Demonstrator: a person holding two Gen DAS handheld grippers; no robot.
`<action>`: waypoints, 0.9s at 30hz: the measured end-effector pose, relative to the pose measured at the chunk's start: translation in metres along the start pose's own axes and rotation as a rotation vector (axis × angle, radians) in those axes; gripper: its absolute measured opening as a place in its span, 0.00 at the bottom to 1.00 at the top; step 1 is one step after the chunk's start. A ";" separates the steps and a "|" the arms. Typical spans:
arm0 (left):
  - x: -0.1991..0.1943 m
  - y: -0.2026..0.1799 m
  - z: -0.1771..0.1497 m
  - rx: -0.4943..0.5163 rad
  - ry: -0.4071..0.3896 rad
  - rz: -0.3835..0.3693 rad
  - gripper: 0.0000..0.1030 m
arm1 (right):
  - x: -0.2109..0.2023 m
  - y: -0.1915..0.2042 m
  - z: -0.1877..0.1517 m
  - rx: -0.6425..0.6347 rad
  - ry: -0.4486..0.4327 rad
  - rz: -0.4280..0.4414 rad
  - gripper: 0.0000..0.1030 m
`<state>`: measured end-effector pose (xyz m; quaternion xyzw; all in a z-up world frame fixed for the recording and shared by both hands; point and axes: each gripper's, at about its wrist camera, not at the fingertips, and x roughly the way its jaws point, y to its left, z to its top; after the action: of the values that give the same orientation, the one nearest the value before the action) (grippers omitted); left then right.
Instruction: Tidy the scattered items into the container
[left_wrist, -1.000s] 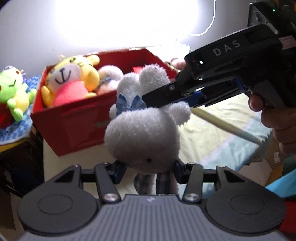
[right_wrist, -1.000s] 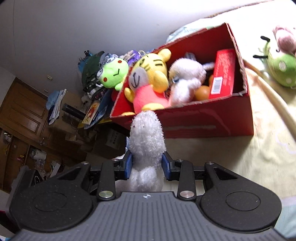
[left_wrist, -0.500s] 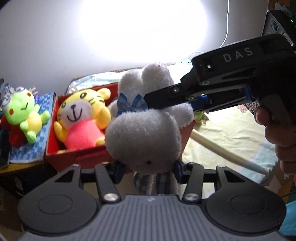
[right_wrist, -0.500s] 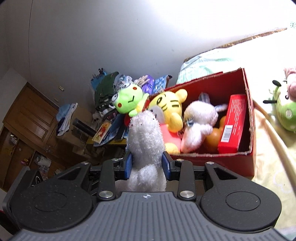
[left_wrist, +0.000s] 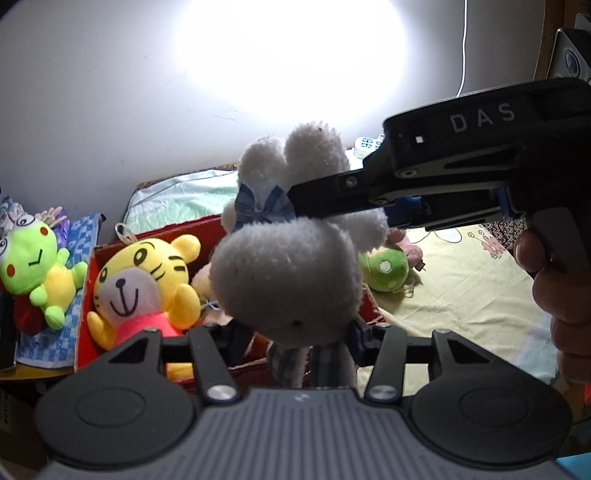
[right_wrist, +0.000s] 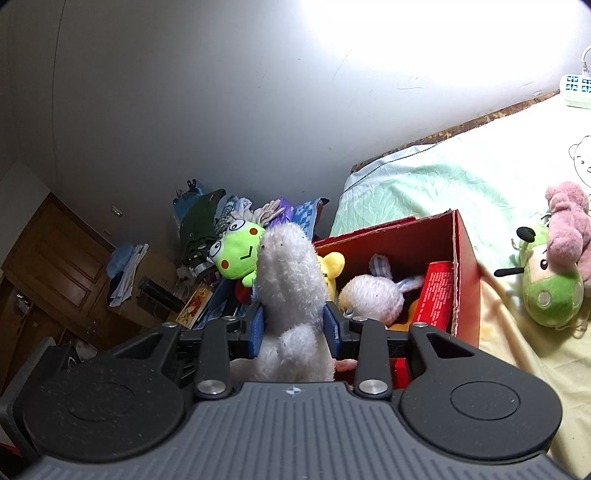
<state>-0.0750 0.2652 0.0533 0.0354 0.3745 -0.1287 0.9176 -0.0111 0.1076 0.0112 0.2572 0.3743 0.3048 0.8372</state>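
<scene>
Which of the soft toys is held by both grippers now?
The white rabbit with the blue bow: the left gripper clamps its lower body and the right gripper its ear. The other toys lie untouched.

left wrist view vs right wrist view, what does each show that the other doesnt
Only the left wrist view shows the tiger's face, the rabbit's blue bow, the right tool from outside and the hand holding it. Only the right wrist view shows the wooden door, the power strip and the red packet in the box. Both show the white rabbit, red box, frog and green toy.
</scene>
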 end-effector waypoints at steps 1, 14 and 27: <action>0.003 -0.001 0.003 -0.003 0.003 0.003 0.49 | 0.000 -0.003 0.002 0.002 -0.003 0.000 0.35; 0.035 -0.007 0.026 -0.024 0.026 0.045 0.51 | 0.007 -0.025 0.021 0.014 -0.013 -0.004 0.35; 0.074 0.002 0.037 -0.051 0.089 0.070 0.52 | 0.033 -0.048 0.037 0.025 0.027 -0.014 0.35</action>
<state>0.0010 0.2458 0.0283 0.0308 0.4166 -0.0850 0.9046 0.0508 0.0908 -0.0140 0.2607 0.3913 0.2976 0.8309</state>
